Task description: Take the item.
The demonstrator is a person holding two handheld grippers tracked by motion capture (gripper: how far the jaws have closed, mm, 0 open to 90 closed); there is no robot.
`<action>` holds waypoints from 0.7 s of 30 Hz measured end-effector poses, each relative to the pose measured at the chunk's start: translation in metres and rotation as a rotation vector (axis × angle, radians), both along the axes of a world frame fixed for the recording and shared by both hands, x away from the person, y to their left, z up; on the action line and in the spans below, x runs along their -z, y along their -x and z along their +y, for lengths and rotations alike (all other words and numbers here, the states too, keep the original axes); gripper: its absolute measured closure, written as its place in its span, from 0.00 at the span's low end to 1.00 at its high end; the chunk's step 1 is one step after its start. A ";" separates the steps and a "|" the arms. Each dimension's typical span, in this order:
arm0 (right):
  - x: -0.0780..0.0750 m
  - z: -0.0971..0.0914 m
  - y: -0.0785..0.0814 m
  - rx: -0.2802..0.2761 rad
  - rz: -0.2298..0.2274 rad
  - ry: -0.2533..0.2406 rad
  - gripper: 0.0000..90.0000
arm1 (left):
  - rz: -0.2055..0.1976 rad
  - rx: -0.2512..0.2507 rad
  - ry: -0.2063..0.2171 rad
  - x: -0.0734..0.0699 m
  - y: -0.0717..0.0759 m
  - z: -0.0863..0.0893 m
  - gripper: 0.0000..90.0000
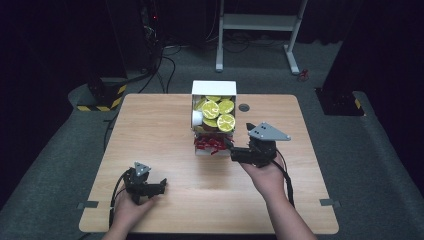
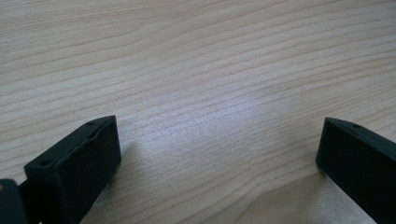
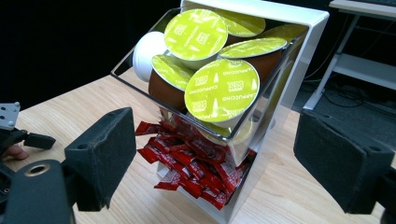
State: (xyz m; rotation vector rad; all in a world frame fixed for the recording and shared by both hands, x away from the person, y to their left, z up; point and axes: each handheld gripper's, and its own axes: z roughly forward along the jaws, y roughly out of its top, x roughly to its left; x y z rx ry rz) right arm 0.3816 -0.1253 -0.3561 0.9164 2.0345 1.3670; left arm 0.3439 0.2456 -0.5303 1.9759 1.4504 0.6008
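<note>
We hold the right gripper [image 1: 231,148], jaws apart, just beside the dispenser [image 1: 214,89]; left gripper [image 1: 159,189] idles, jaws apart

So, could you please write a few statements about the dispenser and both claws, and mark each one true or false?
1. The white dispenser holds green-lidded capsules in its upper bin. True.
2. Blue sachets fill the lower compartment. False: the sachets there are red.
3. The left claw is open over bare table. True.
4. The right claw is shut on a capsule. False: its jaws stand wide apart, facing the dispenser and holding nothing.
5. In the high view, the dispenser stands at the table's near edge. False: it stands by the far edge, around the middle.
</note>
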 end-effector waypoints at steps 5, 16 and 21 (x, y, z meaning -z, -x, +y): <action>-0.001 0.001 -0.001 0.001 0.006 -0.009 0.15 | -0.003 -0.005 0.004 0.000 0.000 0.000 0.00; -0.010 -0.001 -0.004 -0.002 0.003 -0.027 0.15 | -0.002 -0.003 0.003 0.000 0.000 0.000 0.00; -0.012 -0.001 -0.005 -0.004 0.006 -0.023 0.15 | 0.000 0.000 0.001 0.000 0.000 0.000 0.00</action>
